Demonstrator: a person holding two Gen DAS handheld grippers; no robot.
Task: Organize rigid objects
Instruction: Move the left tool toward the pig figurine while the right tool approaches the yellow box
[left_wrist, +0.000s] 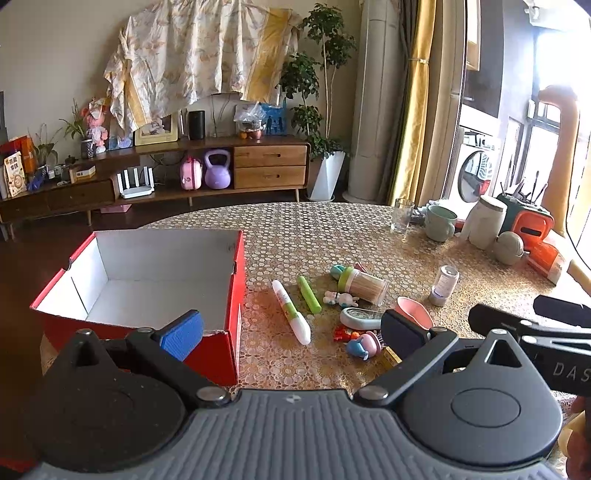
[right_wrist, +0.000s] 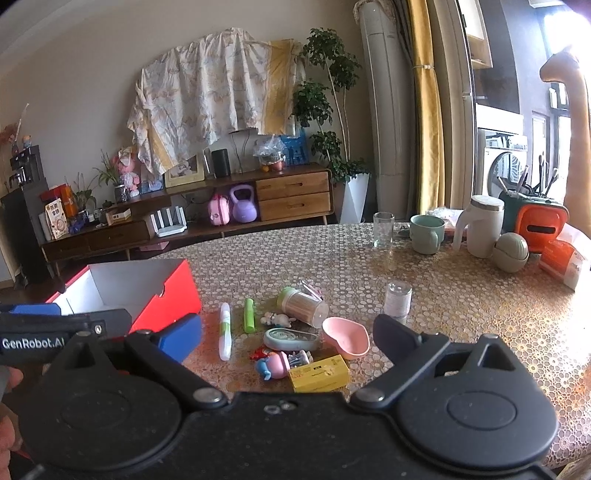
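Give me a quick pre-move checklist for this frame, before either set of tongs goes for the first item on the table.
1. Left tongs open and empty: ok, pads wide apart, nothing between them.
2. Right tongs open and empty: ok.
3. Box ready to receive: ok, open at the top; what shows of its white inside is bare.
4. Items within sight: ok, white pen, green tube, toothpick jar, pink scoop and yellow box lie beside the box.
5. Items easy to single out: not ok, the small toys near the front are bunched together.
6. Small bottle stable: ok, upright, apart from the pile.
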